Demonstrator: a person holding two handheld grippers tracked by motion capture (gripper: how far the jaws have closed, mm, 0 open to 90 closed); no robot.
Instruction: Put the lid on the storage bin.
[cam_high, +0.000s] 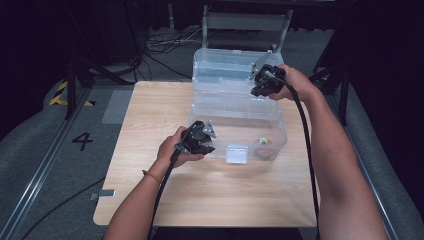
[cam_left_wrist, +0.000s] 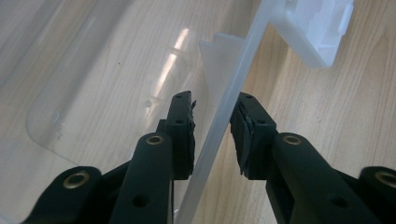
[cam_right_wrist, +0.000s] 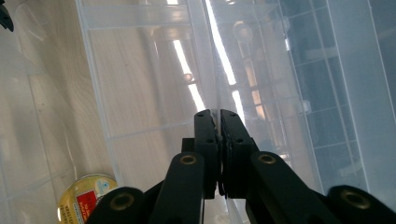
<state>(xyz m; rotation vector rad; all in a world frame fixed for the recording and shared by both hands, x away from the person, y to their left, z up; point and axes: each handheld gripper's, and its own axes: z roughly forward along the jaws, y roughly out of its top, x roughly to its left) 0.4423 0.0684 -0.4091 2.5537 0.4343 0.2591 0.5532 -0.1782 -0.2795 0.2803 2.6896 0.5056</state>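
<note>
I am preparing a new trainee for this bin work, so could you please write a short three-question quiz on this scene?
1. True or false: the right gripper has its jaws shut on the rear rim of the clear plastic storage bin.
2. What straddles the bin's front-left wall? A) the left gripper B) a person's bare fingers
3. What lies on the bin's floor, seen in the right gripper view?

Key: 1 true; 2 A; 3 a round yellow tin with a red label.

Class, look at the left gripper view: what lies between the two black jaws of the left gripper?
In that view, the clear box's thin wall rim runs between the left gripper's jaws, with small gaps either side.
</note>
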